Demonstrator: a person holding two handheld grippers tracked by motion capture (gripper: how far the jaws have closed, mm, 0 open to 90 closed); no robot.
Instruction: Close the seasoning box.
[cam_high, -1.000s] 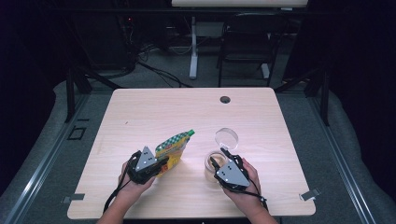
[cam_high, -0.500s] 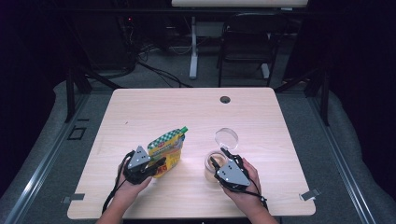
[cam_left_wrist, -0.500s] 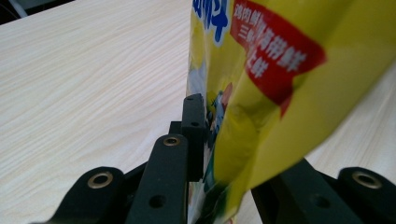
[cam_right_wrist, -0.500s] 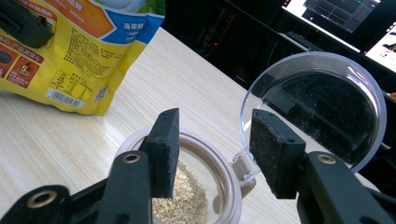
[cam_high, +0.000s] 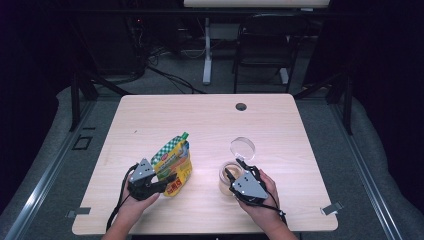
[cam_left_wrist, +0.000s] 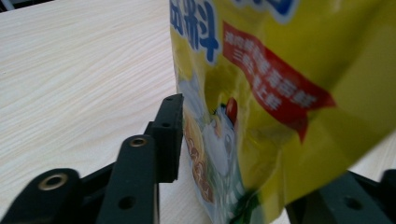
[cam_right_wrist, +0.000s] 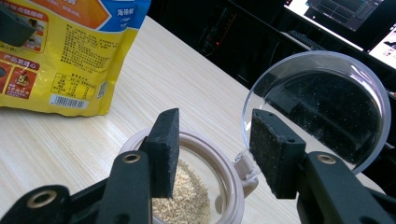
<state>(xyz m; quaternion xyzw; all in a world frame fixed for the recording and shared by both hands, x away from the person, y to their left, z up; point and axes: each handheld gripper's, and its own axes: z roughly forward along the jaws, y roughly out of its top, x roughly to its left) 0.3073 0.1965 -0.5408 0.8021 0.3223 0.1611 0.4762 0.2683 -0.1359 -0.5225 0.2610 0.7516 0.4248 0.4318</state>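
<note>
A yellow pouch with a green checked top stands nearly upright over the table, held low down by my left gripper. In the left gripper view the pouch sits between the jaws, which are shut on its lower edge, and the right jaw is mostly hidden behind it. A small jar of tan granules stands with its clear hinged lid flipped back. My right gripper is open, with one jaw over the jar mouth and the other outside by the hinge. Neither jaw is pressed on the rim.
The light wooden table has a dark round grommet near its far edge. Beyond the table are chair and desk legs and cables on a dark floor. Monitors glow behind the jar's lid in the right gripper view.
The pouch has swung from leaning far to the right to nearly upright, and the left gripper has shifted slightly with it. The right gripper and jar have stayed put.
</note>
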